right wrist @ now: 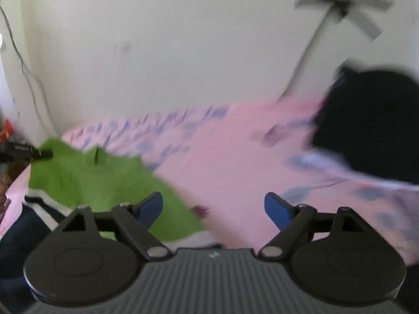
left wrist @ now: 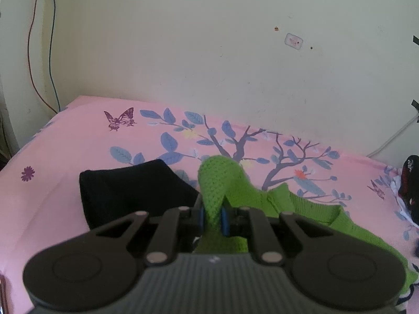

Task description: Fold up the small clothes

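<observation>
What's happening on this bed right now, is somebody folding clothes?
Yes. A person with a gripper in each hand is working on a green knit top spread on the pink floral sheet. The left gripper is shut on a bunched piece of the top, lifted off the sheet. The right gripper is open and holds nothing, above bare sheet beside the top; its view is blurred. A black garment lies flat next to the green one.
</observation>
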The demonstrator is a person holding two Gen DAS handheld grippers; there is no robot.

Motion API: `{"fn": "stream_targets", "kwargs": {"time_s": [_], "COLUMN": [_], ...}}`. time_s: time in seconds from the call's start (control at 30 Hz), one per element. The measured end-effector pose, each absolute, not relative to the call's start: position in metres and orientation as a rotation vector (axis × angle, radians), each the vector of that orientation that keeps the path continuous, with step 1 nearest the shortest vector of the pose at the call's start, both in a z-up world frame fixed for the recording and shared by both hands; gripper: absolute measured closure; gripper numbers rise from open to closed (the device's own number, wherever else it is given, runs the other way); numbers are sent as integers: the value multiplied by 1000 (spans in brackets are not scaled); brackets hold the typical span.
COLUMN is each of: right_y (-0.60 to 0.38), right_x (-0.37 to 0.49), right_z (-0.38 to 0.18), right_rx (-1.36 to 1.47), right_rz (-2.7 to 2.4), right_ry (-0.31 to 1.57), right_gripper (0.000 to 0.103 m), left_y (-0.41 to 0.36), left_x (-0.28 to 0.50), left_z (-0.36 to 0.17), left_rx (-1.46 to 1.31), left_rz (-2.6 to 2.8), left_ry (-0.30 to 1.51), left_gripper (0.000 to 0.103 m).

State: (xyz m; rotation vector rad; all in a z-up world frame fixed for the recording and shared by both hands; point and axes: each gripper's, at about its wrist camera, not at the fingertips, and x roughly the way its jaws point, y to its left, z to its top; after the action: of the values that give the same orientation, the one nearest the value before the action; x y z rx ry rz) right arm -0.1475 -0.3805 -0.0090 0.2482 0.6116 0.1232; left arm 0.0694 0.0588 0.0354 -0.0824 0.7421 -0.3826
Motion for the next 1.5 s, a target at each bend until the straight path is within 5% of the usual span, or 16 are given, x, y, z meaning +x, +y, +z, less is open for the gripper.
{"fn": "stream_targets", "kwargs": {"time_s": [0.07,0.1,0.13,0.5,0.57,0.6,0.63,0.77,1.03,1.23,1.3,1.33,1.43,1.5], "right_y": [-363,-348,-329,-365,-358,-358,-360,-385,-386,-339,-321,-315,-309,-318], "right_x": [-126,-122,-127,-42,-12,-8,-12,-75,-232,-274,-274,-277,-276,-280], "right_z": [-19,-22,-19,95,93,90,86,55,-39,-58,-64,-65,-66,-60], "right_rx": [250,214,104,42,-45,-50,-28,181,279,245,235,208,180,233], "right_rz": [201,249,248,-54,-167,-191,-196,11,197,316,328,306,255,242], "right_ry": [686,719,702,357,359,375,371,401,545,570,590,585,567,561], "right_gripper": [34,54,100,102,92,60,50,57,54,52,57,73,102,103], "left_y": [59,60,61,-9,-34,-41,-40,5,88,104,102,99,87,90], "left_x": [68,67,66,126,148,155,156,120,-10,-69,-81,-88,-103,-106], "left_z": [37,38,40,112,108,101,94,78,32,-2,-10,-11,-12,-3], "left_rx": [-78,-78,-79,-105,-38,4,11,-26,42,40,25,44,123,82], "left_rz": [-384,-386,-390,-311,-240,-204,-202,-315,-451,-472,-488,-475,-446,-467], "left_ry": [742,741,738,576,601,645,679,704,818,883,895,864,804,813], "left_gripper": [92,92,92,88,61,61,66,56,40,39,40,42,88,94]}}
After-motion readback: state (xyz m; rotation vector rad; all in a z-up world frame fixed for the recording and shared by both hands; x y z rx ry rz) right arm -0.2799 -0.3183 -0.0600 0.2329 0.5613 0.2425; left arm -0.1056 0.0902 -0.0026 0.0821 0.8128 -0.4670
